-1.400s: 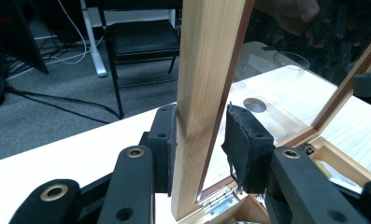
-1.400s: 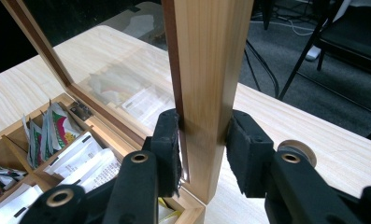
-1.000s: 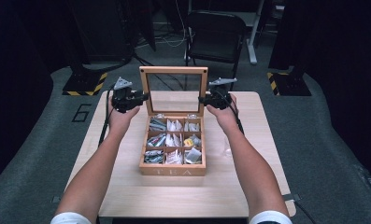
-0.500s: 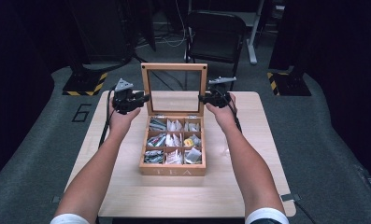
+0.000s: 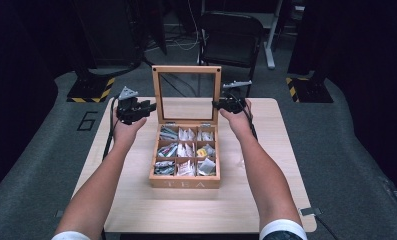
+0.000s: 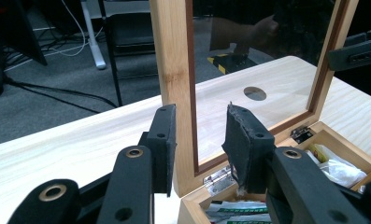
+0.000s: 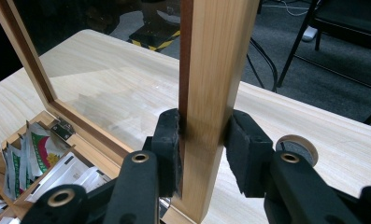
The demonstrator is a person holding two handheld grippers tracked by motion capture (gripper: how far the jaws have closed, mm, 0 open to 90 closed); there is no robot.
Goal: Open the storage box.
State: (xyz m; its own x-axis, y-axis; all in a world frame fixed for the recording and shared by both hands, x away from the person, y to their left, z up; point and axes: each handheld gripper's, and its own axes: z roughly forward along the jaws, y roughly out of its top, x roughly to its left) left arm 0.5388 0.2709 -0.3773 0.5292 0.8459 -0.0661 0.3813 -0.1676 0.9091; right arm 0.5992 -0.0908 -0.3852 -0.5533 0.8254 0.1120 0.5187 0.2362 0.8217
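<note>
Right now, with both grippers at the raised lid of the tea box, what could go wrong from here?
1. The left gripper straddles the lid frame with its jaws open and a gap on the glass side, so the upright lid depends mostly on the right gripper, which looks shut on the other frame edge. If that one slips, the lid could drop onto the tea bags.
2. Pushing the lid further back could strain the hinges or tip the tea box.

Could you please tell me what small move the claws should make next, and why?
Probably shut the left claw on the upright glass-paned wooden lid: its pads straddle the left rail with gaps, while the right claw pinches the right rail.
</note>
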